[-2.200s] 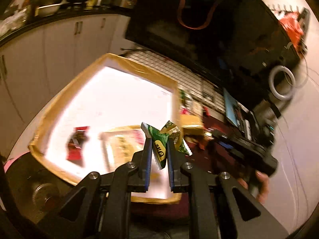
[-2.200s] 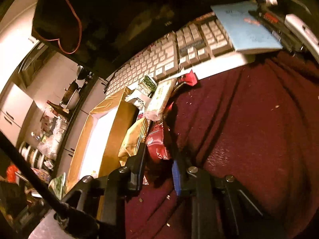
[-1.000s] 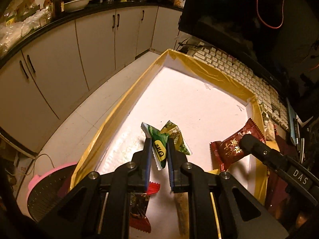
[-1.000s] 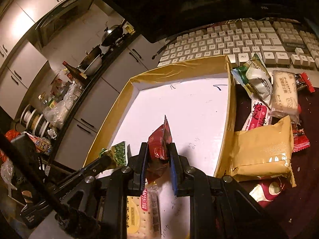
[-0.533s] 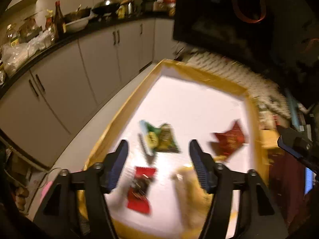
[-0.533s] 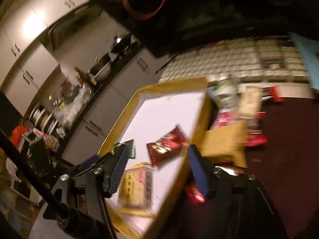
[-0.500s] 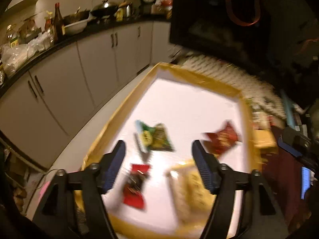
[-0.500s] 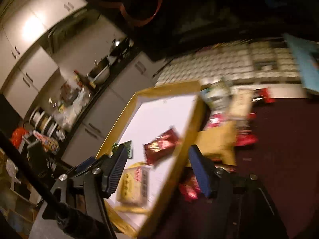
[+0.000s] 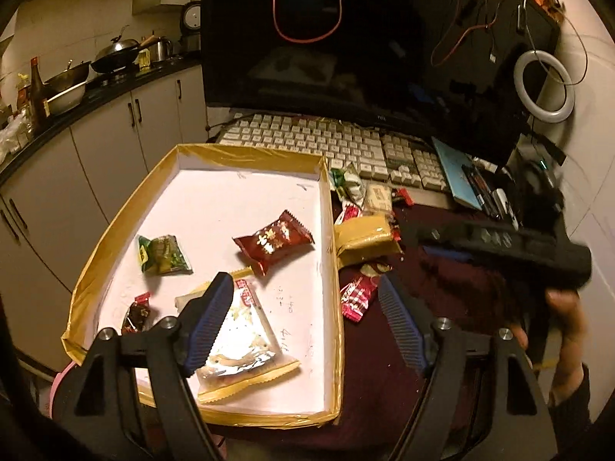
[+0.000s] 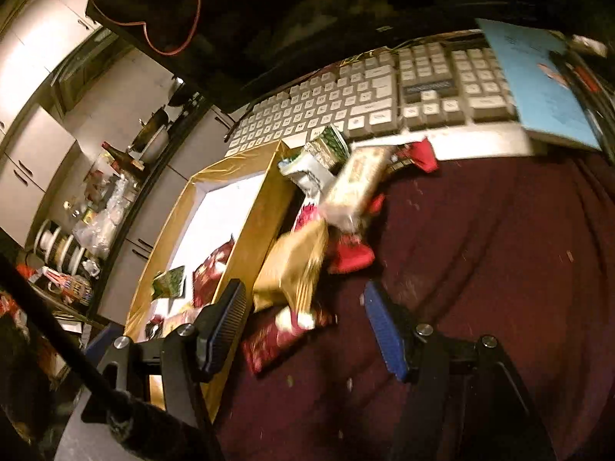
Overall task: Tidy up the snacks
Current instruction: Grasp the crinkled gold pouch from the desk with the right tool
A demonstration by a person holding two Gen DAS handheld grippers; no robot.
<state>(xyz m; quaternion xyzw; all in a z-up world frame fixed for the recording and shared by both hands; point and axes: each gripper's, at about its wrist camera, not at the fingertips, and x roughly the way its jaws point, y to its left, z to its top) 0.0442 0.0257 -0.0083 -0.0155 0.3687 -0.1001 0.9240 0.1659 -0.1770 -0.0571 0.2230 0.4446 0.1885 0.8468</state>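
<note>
The left gripper is opening over the tray, empty. The red packet lies on the tray floor beyond its fingers, long axis running left-right. The right gripper is spread wide, empty, over loose snacks right of the tray.

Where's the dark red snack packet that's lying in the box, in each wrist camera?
Left wrist: the dark red packet lies mid-frame, on the white floor of the box, toward its right wall.
Right wrist: the packet shows left of centre, partly hidden behind the box's near wall.
Shared landmark: the keyboard behind the box.
</note>
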